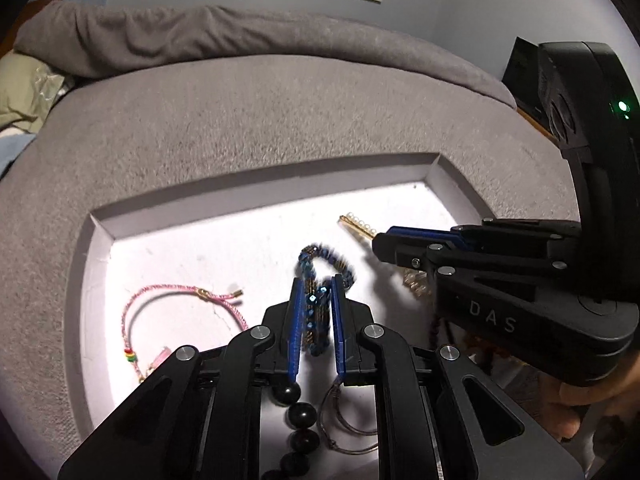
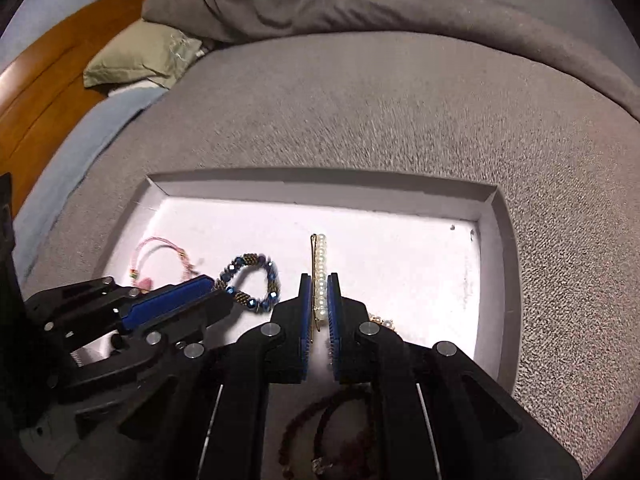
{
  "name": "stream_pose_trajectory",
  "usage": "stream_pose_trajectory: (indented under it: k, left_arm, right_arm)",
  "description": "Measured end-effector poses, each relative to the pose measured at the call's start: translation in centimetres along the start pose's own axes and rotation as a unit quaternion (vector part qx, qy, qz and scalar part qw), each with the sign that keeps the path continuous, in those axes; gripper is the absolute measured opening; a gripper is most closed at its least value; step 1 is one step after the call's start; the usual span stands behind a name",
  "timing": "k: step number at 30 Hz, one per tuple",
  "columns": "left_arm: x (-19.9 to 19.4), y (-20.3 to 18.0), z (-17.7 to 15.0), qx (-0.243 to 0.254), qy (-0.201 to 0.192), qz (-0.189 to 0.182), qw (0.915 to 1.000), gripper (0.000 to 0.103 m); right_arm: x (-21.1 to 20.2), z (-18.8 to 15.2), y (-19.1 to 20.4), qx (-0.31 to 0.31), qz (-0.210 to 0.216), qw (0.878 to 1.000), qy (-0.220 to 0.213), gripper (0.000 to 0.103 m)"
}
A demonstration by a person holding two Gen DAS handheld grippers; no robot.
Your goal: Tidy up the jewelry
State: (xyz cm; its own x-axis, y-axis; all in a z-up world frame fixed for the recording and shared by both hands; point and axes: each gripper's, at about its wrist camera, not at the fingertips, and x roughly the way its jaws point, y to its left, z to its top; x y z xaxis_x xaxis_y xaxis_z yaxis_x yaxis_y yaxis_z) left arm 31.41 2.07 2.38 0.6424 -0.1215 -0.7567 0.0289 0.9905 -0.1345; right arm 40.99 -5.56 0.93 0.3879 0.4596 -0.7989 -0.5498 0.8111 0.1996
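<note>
black bead strand point(image 1: 298, 420) cut off below

A bedroom: grey blanket point(image 2: 360, 92), pillow point(image 2: 140, 60), wooden headboard point(image 2: 52, 76).

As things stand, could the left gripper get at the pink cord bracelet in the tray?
Probably not yet: the left gripper is shut on the blue beaded bracelet. The pink cord bracelet lies uncovered just to its left.

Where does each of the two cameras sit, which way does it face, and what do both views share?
Left wrist: on the left gripper, looking along its fingers into the shallow white tray; they pinch the blue and bronze beaded bracelet.
Right wrist: on the right gripper, facing the same tray; its fingers flank the gold hair pin with white pearls.
Shared: tray, bracelet, hair pin, pink cord bracelet, grey blanket, each other's gripper.
</note>
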Motion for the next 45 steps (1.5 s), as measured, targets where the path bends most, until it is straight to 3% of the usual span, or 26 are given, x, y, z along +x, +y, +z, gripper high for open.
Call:
stream_pose_trajectory:
  k: [1, 3, 6, 10, 12, 14, 17, 21, 26, 35, 45]
  left_arm:
    - [0.0, 0.1, -0.3, -0.001, -0.003, -0.001, 1.0, 0.027]
    - [-0.2, 0.3, -0.7, 0.001, -0.013, -0.001, 0.9999, 0.05]
    - [-1.2, 0.7, -1.6, 0.002, -0.033, 0.002, 0.9995, 0.066]
    - [-3.0, 1.4, -2.4, -0.016, -0.067, -0.004, 0.9976, 0.08]
    - [-4.3, 1.7, -2.7, -0.022, -0.088, -0.012, 0.9958, 0.086]
    - [-5.5, 1.8, -3.0, -0.025, -0.107, -0.008, 0.9939, 0.094]
    - [-7.4, 1.9, -3.9, -0.025, -0.135, -0.01, 0.9905, 0.095]
    - [-9.0, 1.8, -5.3, -0.021, -0.15, -0.001, 0.9885, 0.097]
    - [-11.0, 1.9, -7.0, -0.021, -0.166, 0.012, 0.9859, 0.097]
    - [-13.5, 1.7, -11.2, -0.032, -0.2, 0.016, 0.9791, 0.098]
    - [-13.9, 1.4, -14.3, -0.038, -0.22, 0.031, 0.9743, 0.098]
  right_arm:
    - [0.3, -0.1, 0.0, -0.002, -0.004, 1.0, 0.003, 0.008]
    - [0.3, -0.4, 0.0, -0.008, -0.009, 1.0, 0.001, 0.008]
    - [-0.5, -1.0, -0.3, -0.011, -0.013, 1.0, -0.013, 0.011]
    - [-2.3, -1.8, -0.9, -0.005, 0.0, 0.999, -0.04, 0.033]
    - [-3.4, -2.5, -1.0, -0.008, 0.003, 0.998, -0.056, 0.034]
    - [-4.5, -3.2, -1.0, -0.013, 0.003, 0.998, -0.067, 0.042]
    - [-6.2, -4.1, -0.8, -0.022, 0.005, 0.995, -0.093, 0.059]
    - [-8.5, -6.1, -0.4, -0.039, 0.005, 0.991, -0.128, 0.067]
    - [-10.7, -8.7, -0.2, -0.038, -0.004, 0.986, -0.163, 0.086]
    - [-13.7, -13.5, -0.4, -0.008, -0.025, 0.972, -0.232, 0.097]
    - [-15.0, -18.4, 1.4, -0.005, -0.053, 0.963, -0.264, 0.097]
